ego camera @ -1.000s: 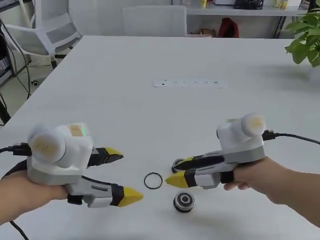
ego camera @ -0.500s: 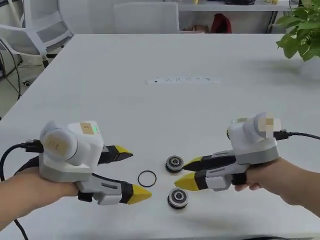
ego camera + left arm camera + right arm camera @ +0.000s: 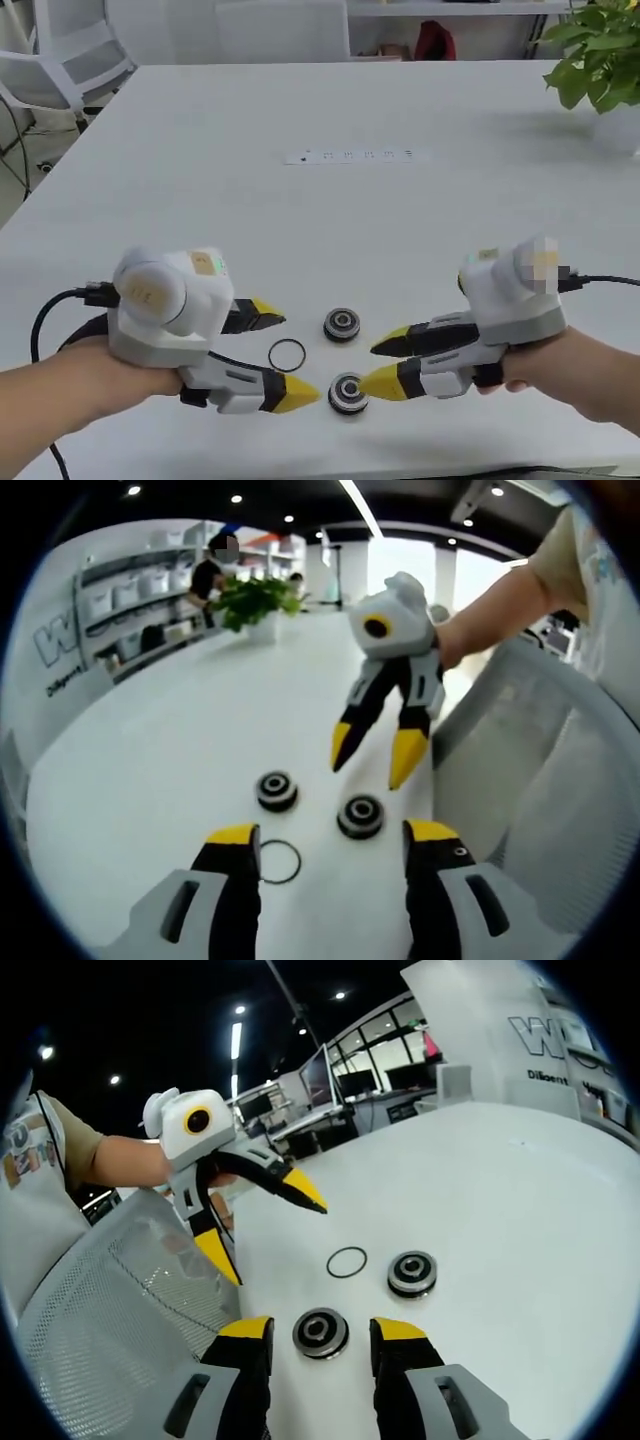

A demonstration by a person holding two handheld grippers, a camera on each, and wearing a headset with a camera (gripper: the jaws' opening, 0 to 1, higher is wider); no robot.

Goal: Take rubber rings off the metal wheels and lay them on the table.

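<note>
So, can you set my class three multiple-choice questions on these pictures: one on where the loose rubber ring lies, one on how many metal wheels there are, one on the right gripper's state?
1. Where does the rubber ring lie?
A. Around a wheel.
B. Flat on the table, beside the wheels.
C. Between a gripper's jaws.

2. How many metal wheels are on the table?
A. One.
B. Two.
C. Four.

3. How does the right gripper stand?
A. Shut on the ring.
B. Shut on a wheel.
C. Open, holding nothing.

Answers:
1 B: the head view shows it alone on the table, near the left gripper.
2 B: there is a far wheel and a near wheel.
3 C: the right gripper view shows gaps between its yellow tips and the near wheel.
</note>
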